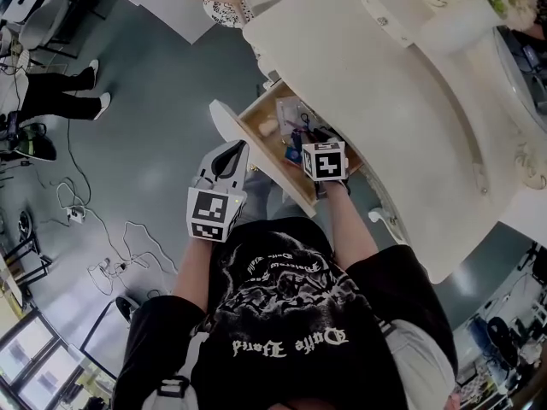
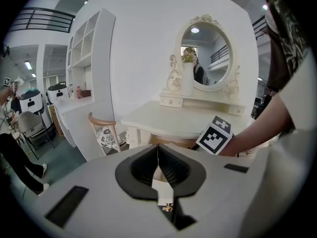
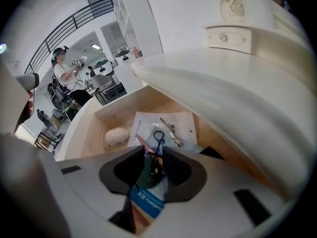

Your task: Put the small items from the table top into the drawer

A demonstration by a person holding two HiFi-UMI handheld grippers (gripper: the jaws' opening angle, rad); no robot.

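1. Your right tongs (image 3: pixel 153 148) hang over the drawer (image 3: pixel 94 135), jaws apart and gripping nothing. The blue packet (image 3: pixel 147 202) lies directly beneath, inside the drawer, its length running along the gap.
2. Your left tongs (image 2: pixel 158 148), closed and empty, sit outside the drawer's front, so your right is nearer.

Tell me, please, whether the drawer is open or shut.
Open: the drawer stands pulled out from under the table top, its wooden floor and a paper sheet inside in view.
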